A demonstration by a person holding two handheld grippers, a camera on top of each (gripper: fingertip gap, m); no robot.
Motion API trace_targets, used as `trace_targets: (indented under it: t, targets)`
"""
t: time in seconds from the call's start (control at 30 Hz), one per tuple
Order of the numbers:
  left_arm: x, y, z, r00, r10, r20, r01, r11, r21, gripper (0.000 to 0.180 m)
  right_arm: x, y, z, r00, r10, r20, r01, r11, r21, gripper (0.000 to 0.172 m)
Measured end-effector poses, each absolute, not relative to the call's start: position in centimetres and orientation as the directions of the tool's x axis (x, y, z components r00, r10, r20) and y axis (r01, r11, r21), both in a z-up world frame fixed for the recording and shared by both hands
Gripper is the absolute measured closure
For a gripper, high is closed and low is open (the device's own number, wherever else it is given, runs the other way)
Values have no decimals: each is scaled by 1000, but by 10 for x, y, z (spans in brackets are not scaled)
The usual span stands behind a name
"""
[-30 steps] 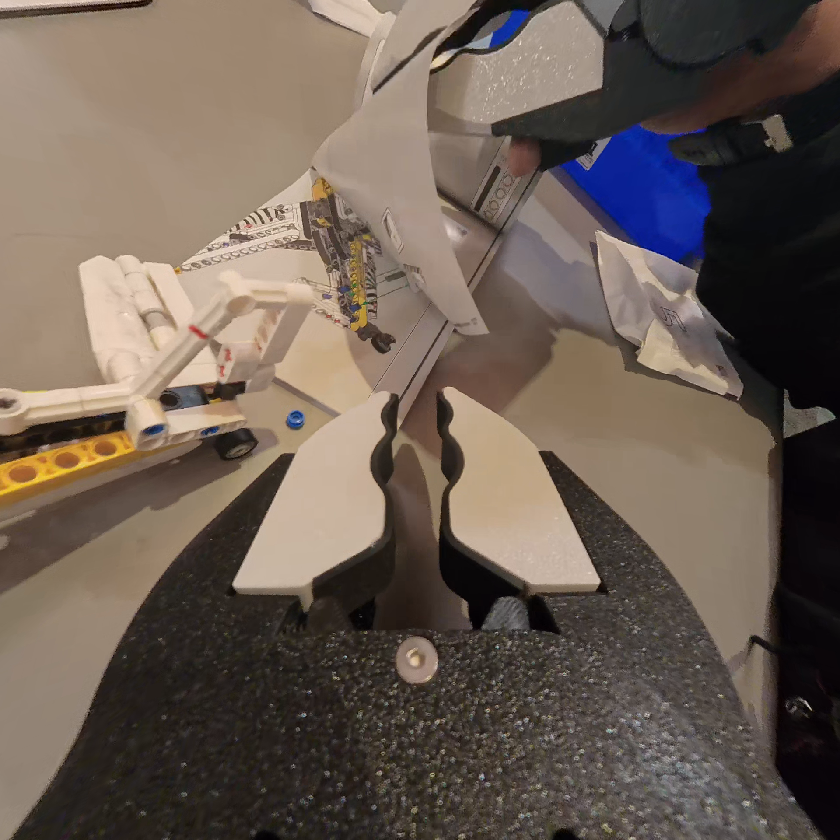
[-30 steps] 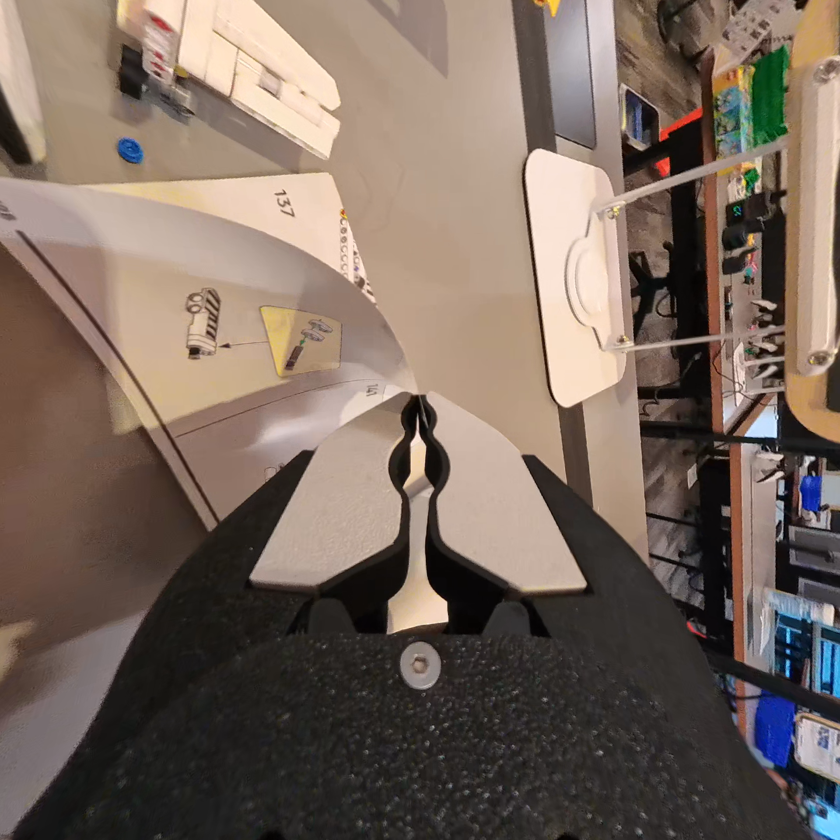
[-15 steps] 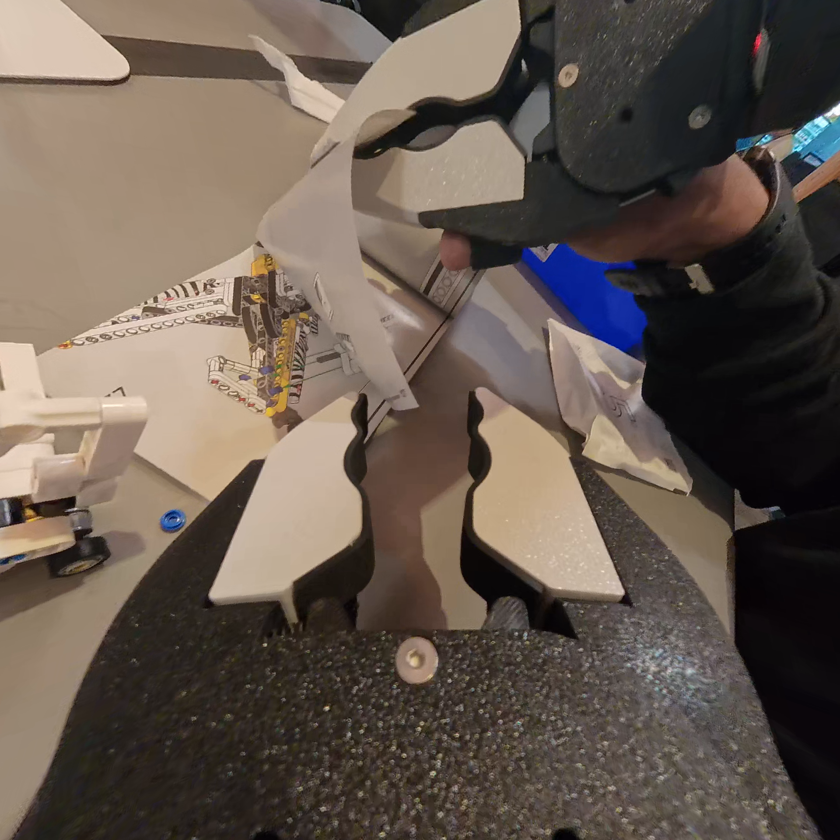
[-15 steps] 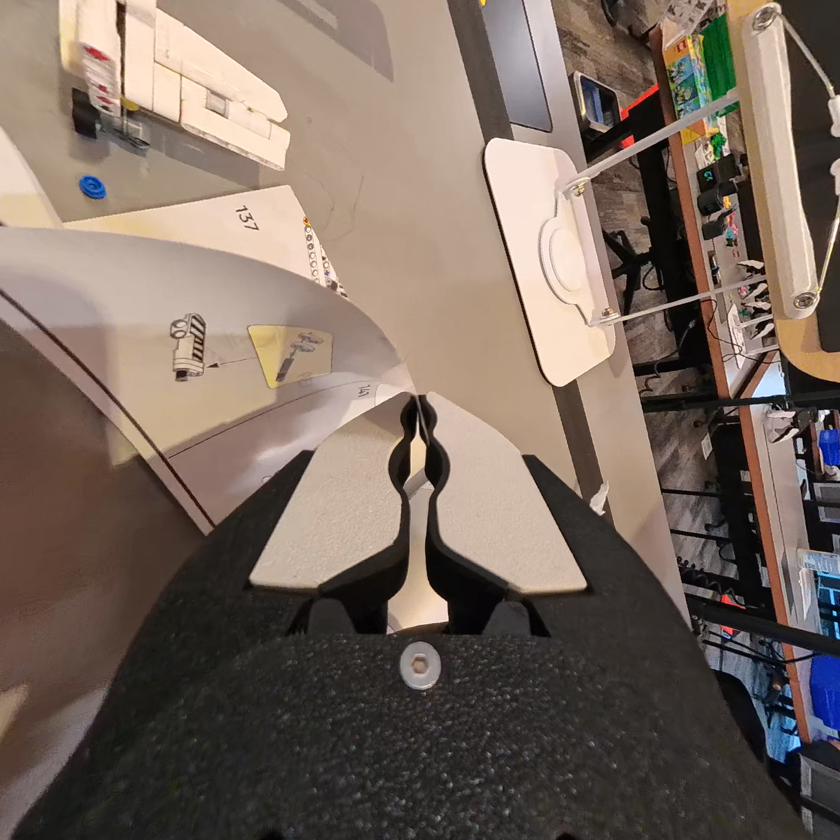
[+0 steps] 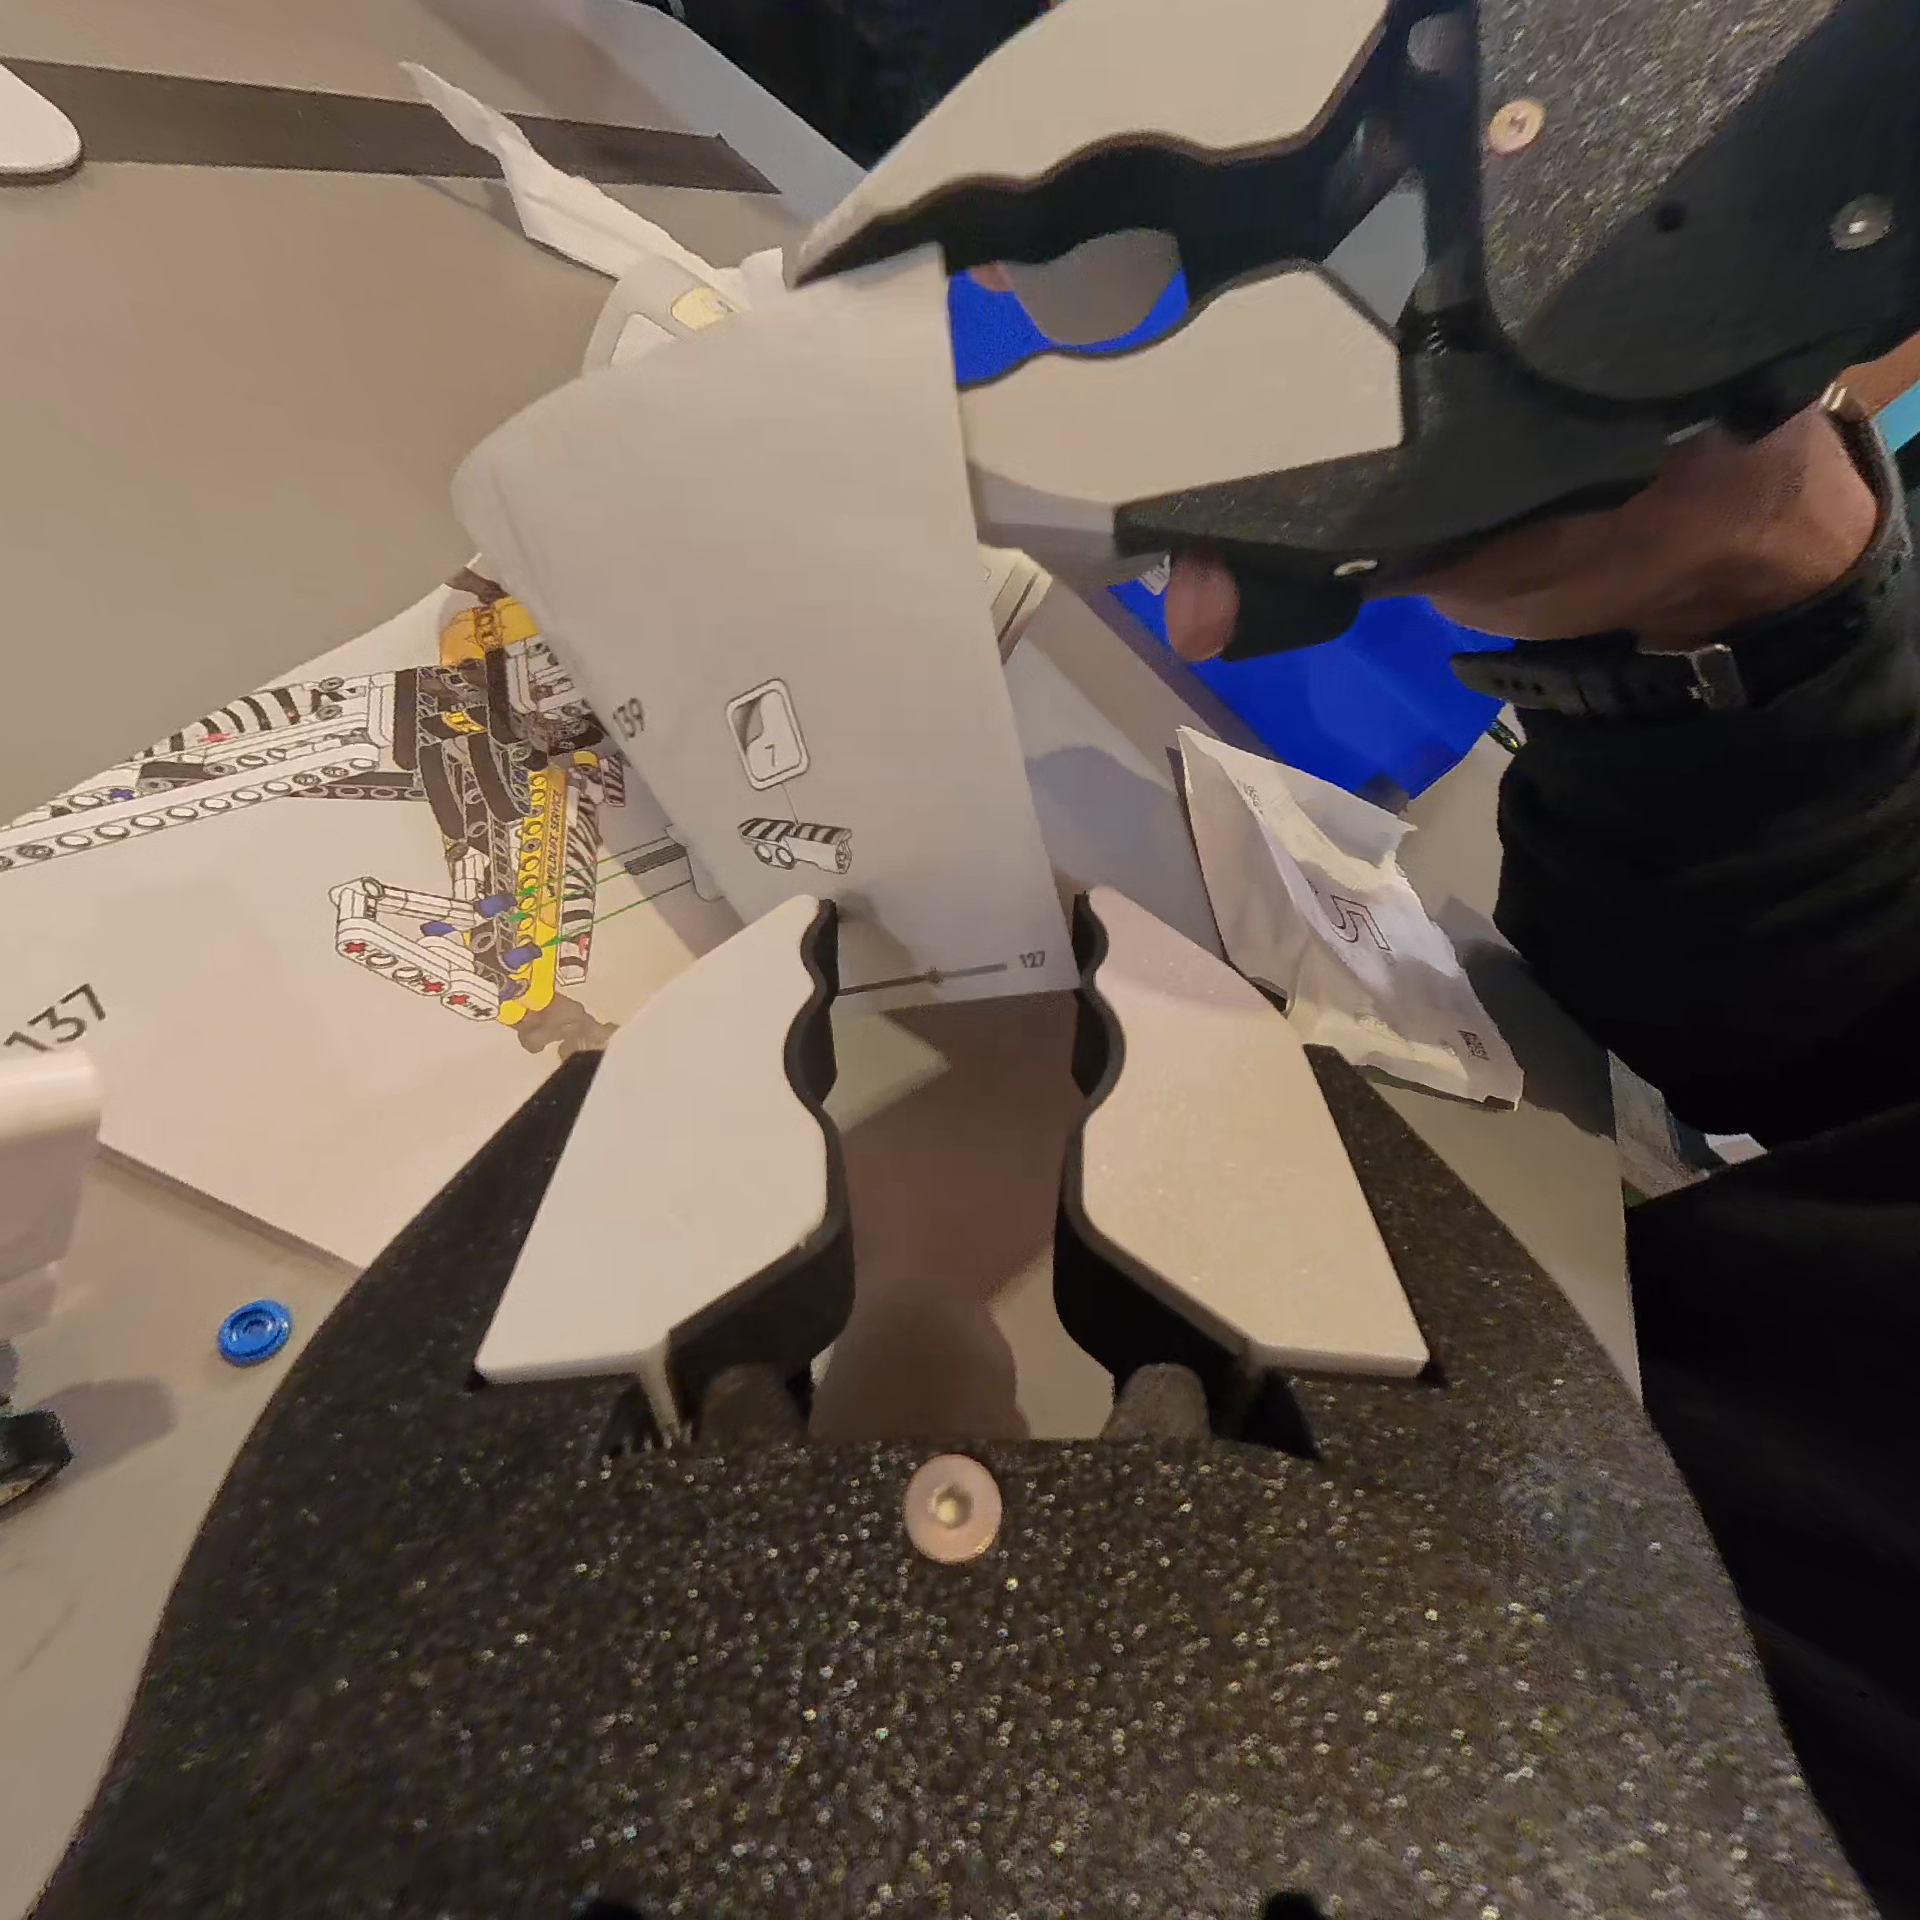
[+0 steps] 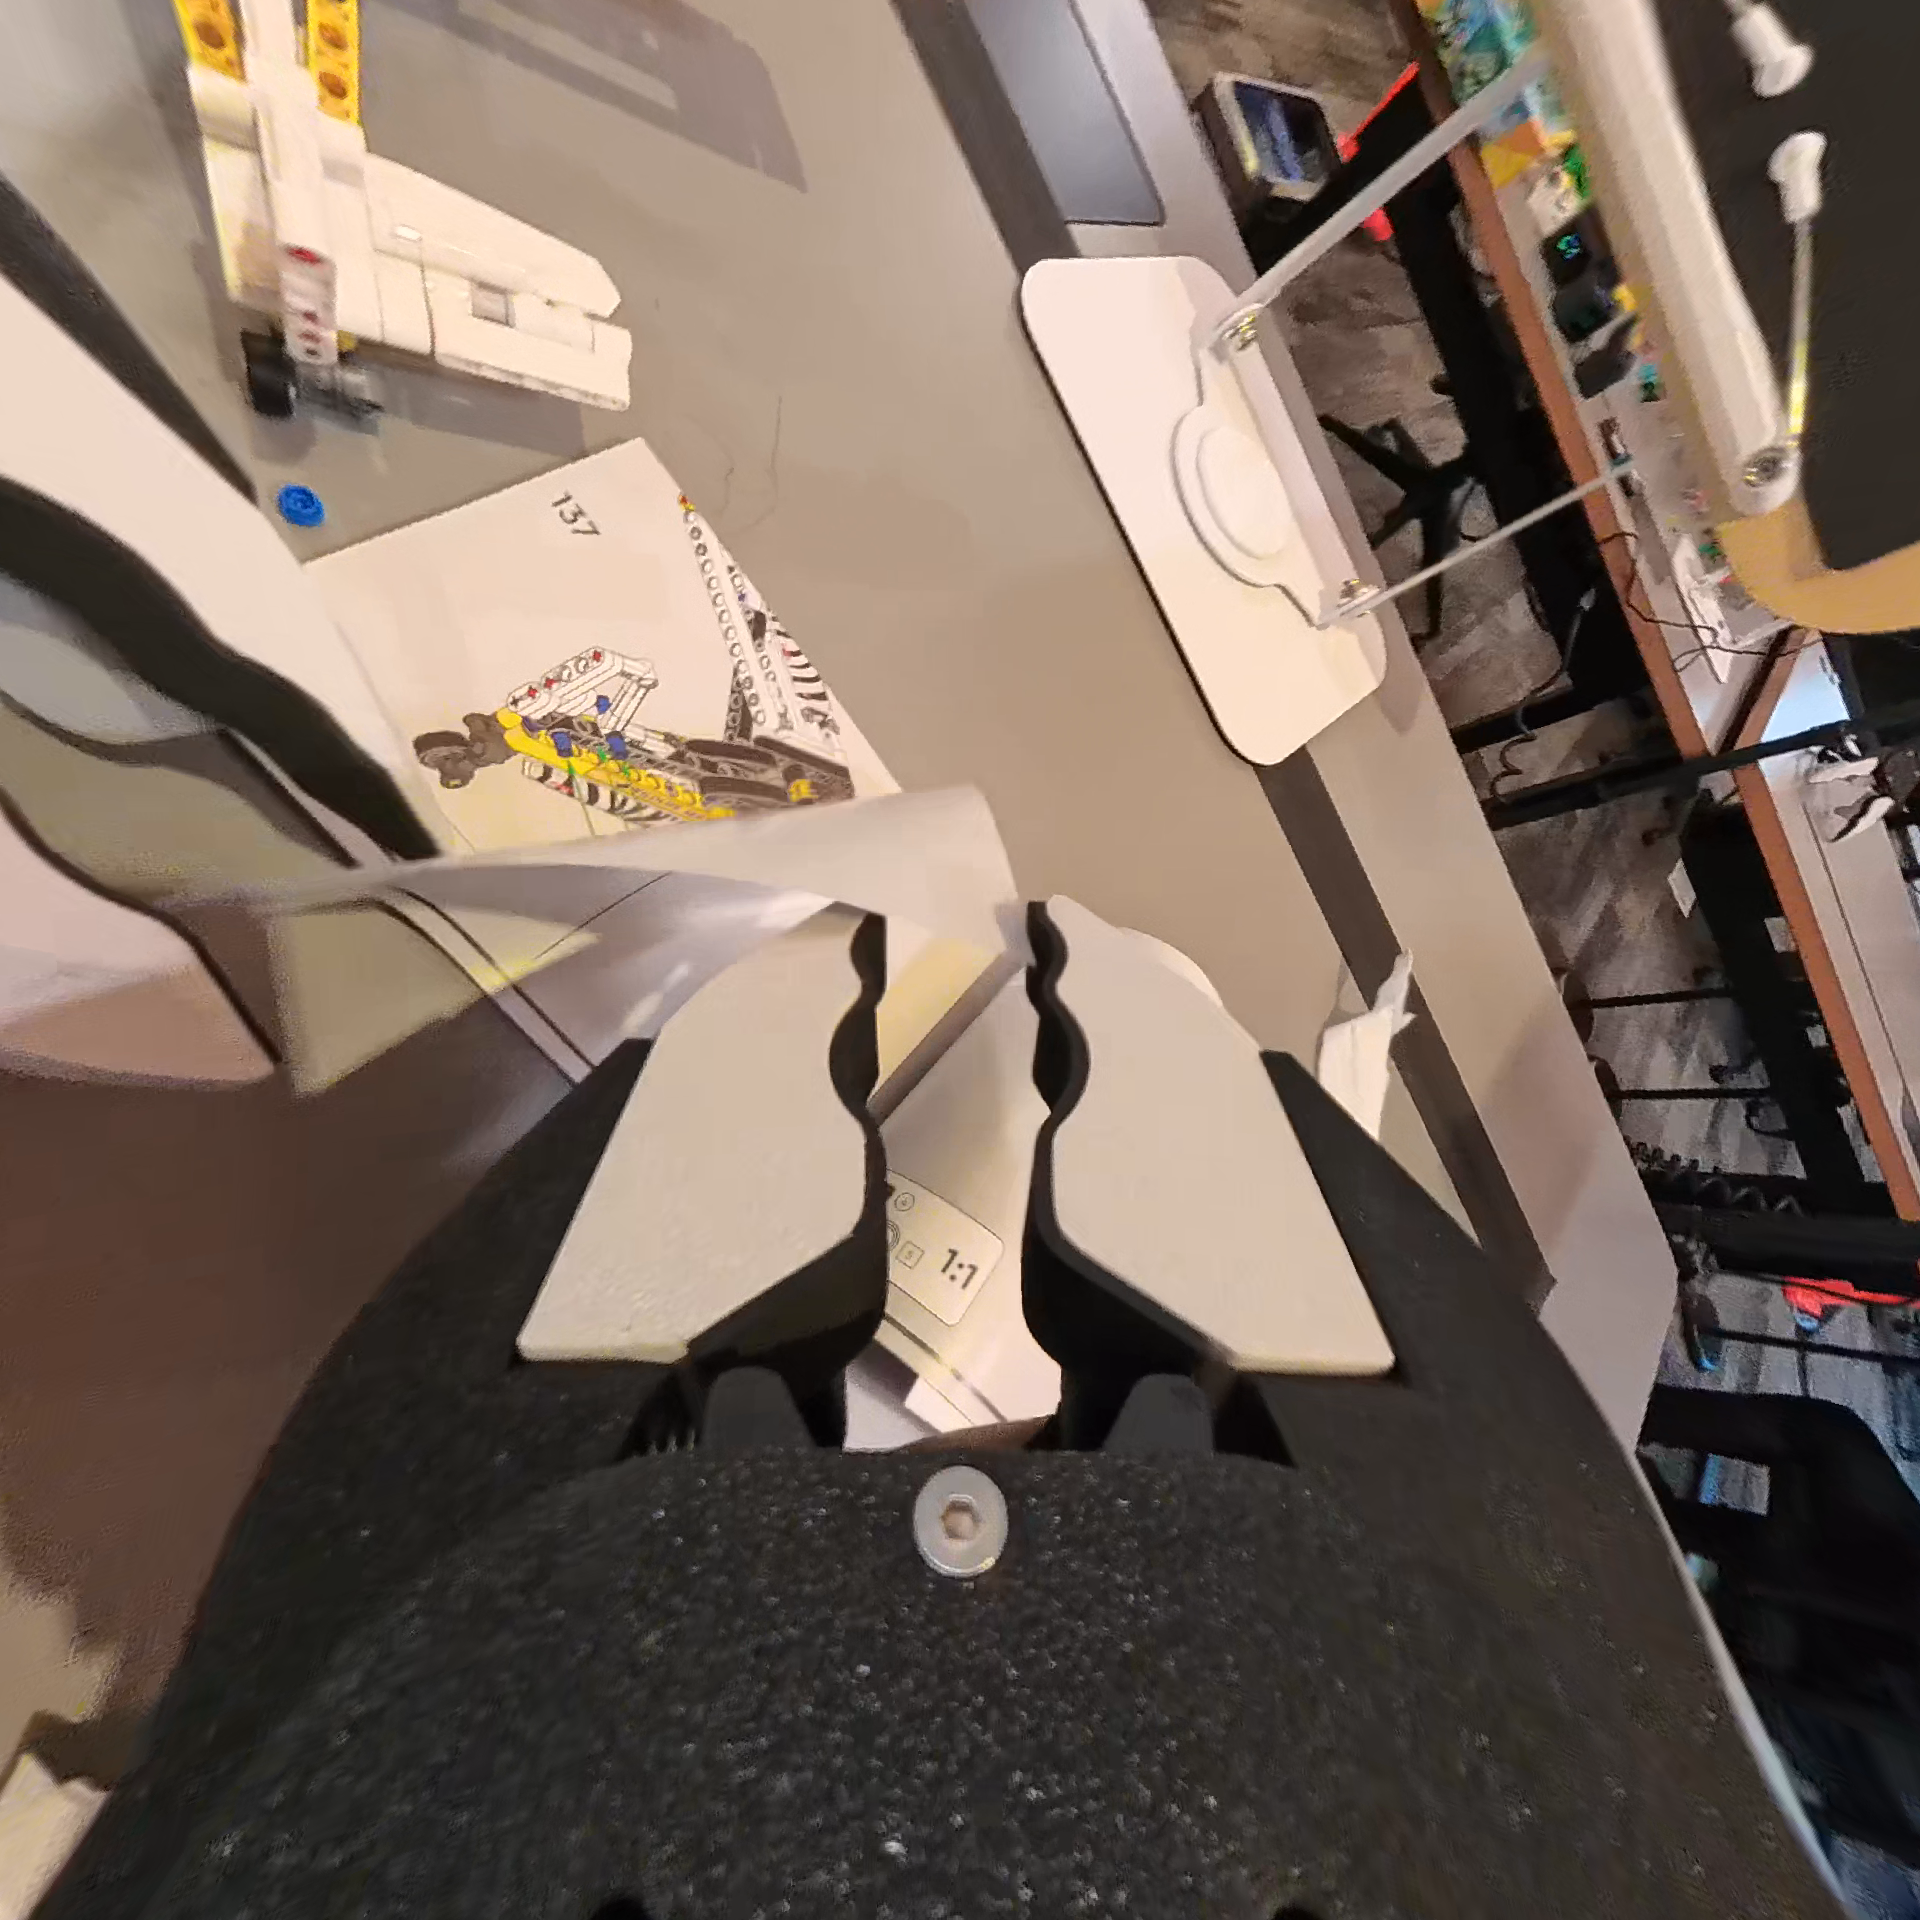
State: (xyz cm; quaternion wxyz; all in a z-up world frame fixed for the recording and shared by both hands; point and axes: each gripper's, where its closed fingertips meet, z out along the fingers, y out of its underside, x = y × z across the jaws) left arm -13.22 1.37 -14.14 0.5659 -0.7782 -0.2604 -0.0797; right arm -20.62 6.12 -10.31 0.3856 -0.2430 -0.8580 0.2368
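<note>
Paper comes first: a loose grey page of the instruction booklet arches up off the spread, curling between my two tools. Its lower edge hangs just ahead of my left hand-held gripper, whose jaws stand released, wide apart, with a clear gap on either side of the sheet; nothing is clamped there. The page's upper edge reaches the tips of my right hand-held gripper, seen above and to the right of the left one, held in my hand. From the right tool's own view, that right hand-held gripper is also released: its fingers stand apart and the sheet drapes across the front of the tips, brushing the right one but not pinched.

Beneath the page, the open booklet lies flat on the grey surface, showing a drawing of a yellow, white and black machine. To the left of my left gripper, close to its body, a small blue round piece sits on the surface. To the right of it lies a crumpled white paper bag, with something blue beyond. Far ahead of my right gripper stands a white and yellow brick model, and to its right a white plate-like base.
</note>
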Motion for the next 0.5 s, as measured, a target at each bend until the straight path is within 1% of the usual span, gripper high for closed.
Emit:
trace_targets:
  t: [0.17,0.23,0.33,0.4,0.5]
  targets:
    - [-132,19,-143,859,307,409,486,-240,-840,137,-200,64,-88,-541,649,534,225,724,-652,137]
    - [-132,20,-144,861,307,406,484,-244,-840,137,-192,60,-89,-563,652,509,225,713,-664,137]
    - [-132,20,-143,860,307,407,484,-239,-842,136,-176,55,-106,-630,635,447,259,714,-650,137]
    - [-132,19,-143,860,305,409,484,-235,-843,136,-167,53,-117,-664,666,340,321,664,-675,137]
    - [-131,19,-143,864,303,401,476,-240,-846,136,-156,43,-120,-691,721,49,450,482,-752,137]
